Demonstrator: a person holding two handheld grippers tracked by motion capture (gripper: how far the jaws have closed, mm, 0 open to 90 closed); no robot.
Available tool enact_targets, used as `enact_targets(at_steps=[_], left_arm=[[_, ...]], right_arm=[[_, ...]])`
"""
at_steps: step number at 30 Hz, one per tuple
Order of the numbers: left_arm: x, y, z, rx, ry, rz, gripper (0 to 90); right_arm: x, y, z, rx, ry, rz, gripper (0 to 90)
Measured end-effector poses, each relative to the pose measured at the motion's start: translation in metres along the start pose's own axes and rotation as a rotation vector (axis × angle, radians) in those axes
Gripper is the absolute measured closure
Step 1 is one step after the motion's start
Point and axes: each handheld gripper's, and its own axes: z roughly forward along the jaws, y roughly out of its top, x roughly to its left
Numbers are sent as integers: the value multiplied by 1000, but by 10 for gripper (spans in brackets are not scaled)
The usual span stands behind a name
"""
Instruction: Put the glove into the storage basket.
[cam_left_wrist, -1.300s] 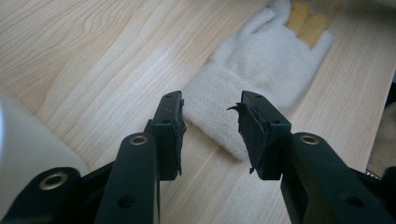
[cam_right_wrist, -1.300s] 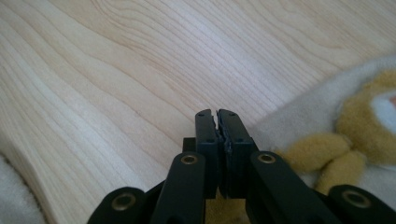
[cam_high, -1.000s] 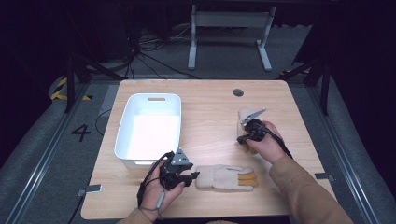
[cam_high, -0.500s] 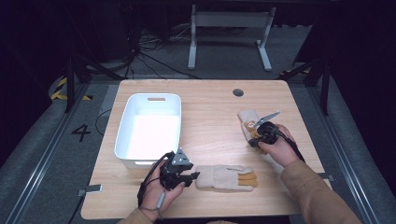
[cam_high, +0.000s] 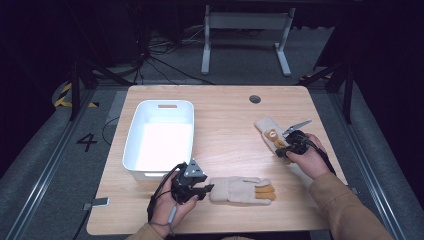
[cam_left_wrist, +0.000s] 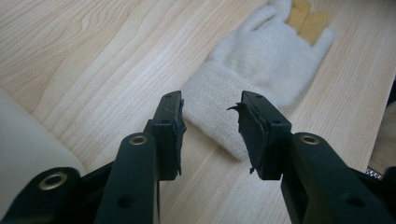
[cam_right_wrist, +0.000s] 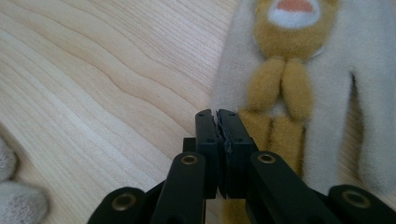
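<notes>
Two gloves lie on the bench beside one white bin. The left hand-held gripper stands half open astride the near glove's cuff; the right hand-held gripper is pinched together, apparently on the far glove's edge, revealing a bear face.

The right claw hides part of the bear glove, whose top the frame edge crops.
</notes>
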Motion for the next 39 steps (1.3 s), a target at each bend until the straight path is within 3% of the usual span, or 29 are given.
enact_targets(at_steps=[6, 11, 13, 14, 19, 31, 39], left_arm=[[0, 0, 1, -2, -1, -4, 614], [0, 0, 1, -4, -2, -5, 613], [0, 0, 0, -2, -3, 1, 613], [0, 0, 0, -3, -4, -1, 613], [0, 0, 1, -4, -3, -4, 613], [1, 0, 0, -2, -5, -4, 609], [0, -1, 0, -2, -4, -1, 609]], right_arm=[[-1, 10, -11, -70, 2, 5, 811], [-8, 21, -11, -123, -45, 16, 642], [-9, 22, -9, -128, -45, 30, 606], [-12, 23, -6, -138, -71, 40, 560], [-18, 25, 0, -137, -102, 58, 521], [-25, 23, 13, -73, -104, 73, 544], [-26, 23, 14, -32, -79, 87, 752]])
